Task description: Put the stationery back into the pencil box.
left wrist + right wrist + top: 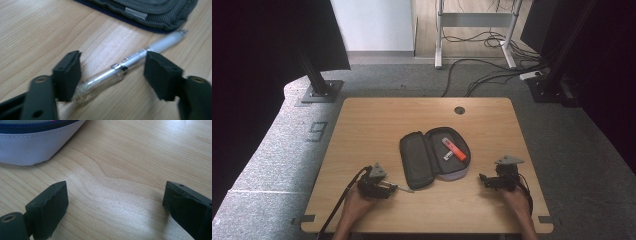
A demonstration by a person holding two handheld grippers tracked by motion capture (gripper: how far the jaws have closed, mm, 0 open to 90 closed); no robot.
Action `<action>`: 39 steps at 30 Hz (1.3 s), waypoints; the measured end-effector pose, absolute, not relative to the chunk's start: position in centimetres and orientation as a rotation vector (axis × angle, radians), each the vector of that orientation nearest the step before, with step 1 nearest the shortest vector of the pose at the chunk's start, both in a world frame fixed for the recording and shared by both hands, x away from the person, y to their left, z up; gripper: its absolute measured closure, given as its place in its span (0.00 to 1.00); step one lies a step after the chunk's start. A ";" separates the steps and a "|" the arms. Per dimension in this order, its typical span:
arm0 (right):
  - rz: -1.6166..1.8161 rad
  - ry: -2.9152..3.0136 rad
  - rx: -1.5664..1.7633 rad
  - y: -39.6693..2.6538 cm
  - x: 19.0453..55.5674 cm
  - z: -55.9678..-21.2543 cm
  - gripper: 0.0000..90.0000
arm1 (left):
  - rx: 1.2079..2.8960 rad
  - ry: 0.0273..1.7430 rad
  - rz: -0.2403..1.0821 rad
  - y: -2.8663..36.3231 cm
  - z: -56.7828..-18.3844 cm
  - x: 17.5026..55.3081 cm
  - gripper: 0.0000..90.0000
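A clear-barrelled pen (105, 77) with a grey grip lies on the wooden table (362, 130), its tip toward the open dark pencil case (434, 155). My left gripper (392, 187) stands low over the pen. In the left gripper view the pen crosses slantwise between the jaws of the left gripper (112, 57), and the pads do not press on it. An orange marker (457, 150) and a small white item (447, 156) lie inside the case. At the front right my right gripper (484, 180) is open. The right gripper (115, 186) has bare wood between its jaws, just short of the case's pale grey side (32, 147).
The mesh-lined edge of the case (150, 10) lies just beyond the pen. A round cable hole (459, 110) sits near the table's far edge. Black stand bases (319, 92) and cables (492, 75) lie on the floor behind the table.
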State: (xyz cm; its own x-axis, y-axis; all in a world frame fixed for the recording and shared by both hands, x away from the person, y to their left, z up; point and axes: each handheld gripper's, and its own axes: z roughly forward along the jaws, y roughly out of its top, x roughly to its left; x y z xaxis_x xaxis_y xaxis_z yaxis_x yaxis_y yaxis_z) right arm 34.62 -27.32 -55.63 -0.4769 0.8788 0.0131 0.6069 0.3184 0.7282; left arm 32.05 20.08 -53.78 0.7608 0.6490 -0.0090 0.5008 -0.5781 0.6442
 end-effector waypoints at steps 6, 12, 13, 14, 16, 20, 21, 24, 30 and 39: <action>0.963 2.204 1.319 -27.3 34.6 -55.6 0.07 | 2.310 0.818 0.283 20.9 -53.7 31.4 0.57; 0.962 2.207 1.319 -27.3 34.6 -55.6 0.07 | 2.304 0.798 0.225 22.2 -53.6 31.0 0.69; 0.962 2.207 1.319 -27.3 34.6 -55.6 0.07 | 2.302 0.795 0.214 22.4 -53.6 30.9 0.70; 0.963 2.205 1.319 -27.3 34.6 -55.6 0.07 | 2.299 0.794 0.204 22.6 -53.6 30.8 0.72; 0.963 2.205 1.319 -27.3 34.6 -55.6 0.07 | 2.299 0.795 0.198 23.1 -53.6 30.6 0.76; 0.963 2.204 1.319 -27.3 34.7 -55.6 0.07 | 2.289 0.814 0.205 24.4 -53.6 30.3 0.83; 0.964 2.204 1.319 -27.3 34.7 -55.6 0.07 | 2.285 0.826 0.207 24.8 -53.6 30.3 0.84; 0.963 2.204 1.319 -27.3 34.7 -55.6 0.07 | 2.273 0.852 0.212 25.7 -53.6 30.2 0.85; 0.963 2.204 1.319 -27.3 34.7 -55.6 0.07 | 2.255 0.903 0.235 26.6 -53.6 30.2 0.84; 0.964 2.205 1.318 -27.3 34.6 -55.6 0.07 | 2.253 0.928 0.295 25.2 -53.7 31.5 0.76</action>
